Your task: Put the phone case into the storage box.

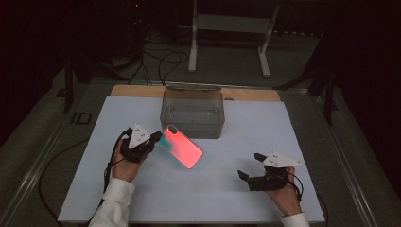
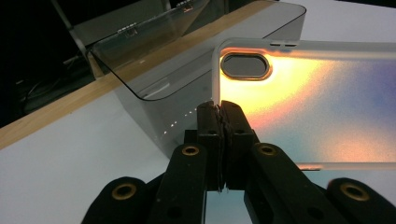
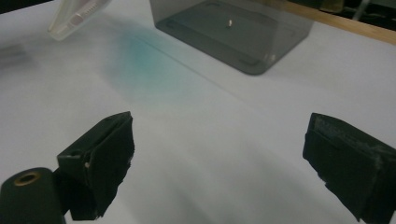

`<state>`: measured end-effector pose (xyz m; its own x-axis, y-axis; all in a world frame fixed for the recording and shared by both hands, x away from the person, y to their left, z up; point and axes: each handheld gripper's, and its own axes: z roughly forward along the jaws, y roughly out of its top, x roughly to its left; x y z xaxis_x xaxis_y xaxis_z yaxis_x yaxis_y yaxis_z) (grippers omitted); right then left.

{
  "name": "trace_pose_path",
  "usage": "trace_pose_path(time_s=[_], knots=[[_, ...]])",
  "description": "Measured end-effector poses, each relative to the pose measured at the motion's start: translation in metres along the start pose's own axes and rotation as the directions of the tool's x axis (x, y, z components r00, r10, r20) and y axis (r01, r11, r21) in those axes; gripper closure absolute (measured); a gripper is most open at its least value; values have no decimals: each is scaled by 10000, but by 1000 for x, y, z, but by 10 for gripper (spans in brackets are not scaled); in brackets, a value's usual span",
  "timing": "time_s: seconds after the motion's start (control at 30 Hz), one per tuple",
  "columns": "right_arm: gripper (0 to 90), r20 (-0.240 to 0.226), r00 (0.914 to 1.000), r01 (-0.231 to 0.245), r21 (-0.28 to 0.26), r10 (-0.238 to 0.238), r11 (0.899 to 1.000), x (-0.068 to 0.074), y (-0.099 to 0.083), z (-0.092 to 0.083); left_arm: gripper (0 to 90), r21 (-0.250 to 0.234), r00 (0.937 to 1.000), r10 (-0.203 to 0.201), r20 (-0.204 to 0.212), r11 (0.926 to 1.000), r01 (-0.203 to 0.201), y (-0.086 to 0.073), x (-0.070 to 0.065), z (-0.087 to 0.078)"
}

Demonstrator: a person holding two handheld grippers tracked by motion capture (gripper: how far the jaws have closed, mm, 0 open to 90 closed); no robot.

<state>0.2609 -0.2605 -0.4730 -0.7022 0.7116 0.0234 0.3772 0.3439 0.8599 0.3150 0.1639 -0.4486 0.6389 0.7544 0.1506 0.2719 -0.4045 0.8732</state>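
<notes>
I have the left gripper (image 2: 219, 109) pinched tight on the edge of the phone case (image 1: 182, 145), at the corner by its camera cutout; the pads press on the thin rim. The case hangs tilted just in front of the smoky clear box (image 1: 192, 113), off the white sheet (image 1: 227, 198). My right gripper (image 1: 248, 166) sits well apart from the box, on its near right side, jaws spread wide with nothing between them.
</notes>
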Motion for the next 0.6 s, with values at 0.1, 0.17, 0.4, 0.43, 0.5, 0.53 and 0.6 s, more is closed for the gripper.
trace_pose_path(time_s=[0.1, 0.17, 0.4, 0.43, 0.5, 0.53, 0.6], knots=[[89, -133, 9998, 163, 83, -162, 9998, 0, 10, 4, 887, -46, 10000, 61, 8, 10000, -61, 1, 0, -1], [89, -233, 9995, 234, 83, -232, 9997, 0, 17, 6, 887, -63, 9999, 116, 43, 9999, -116, 1, -1, -2], [89, -659, 9976, 221, 345, -198, 9992, -3, 37, 17, 887, -165, 9997, 187, 136, 9997, -185, 0, 0, -4], [89, -681, 9974, 268, 420, -239, 9988, -3, 40, 18, 887, -161, 9997, 204, 158, 9997, -201, 0, 0, -4], [89, -745, 9967, 356, 510, -317, 9981, -2, 46, 21, 887, -187, 9996, 202, 179, 9996, -199, -1, 0, -4], [90, -774, 9966, 343, 606, -296, 9976, -2, 50, 23, 887, -167, 9995, 245, 179, 9996, -242, -1, 0, -4], [90, -792, 9960, 477, 703, -420, 9964, 0, 57, 26, 887, -163, 9994, 269, 221, 9995, -266, -1, -1, -4]])
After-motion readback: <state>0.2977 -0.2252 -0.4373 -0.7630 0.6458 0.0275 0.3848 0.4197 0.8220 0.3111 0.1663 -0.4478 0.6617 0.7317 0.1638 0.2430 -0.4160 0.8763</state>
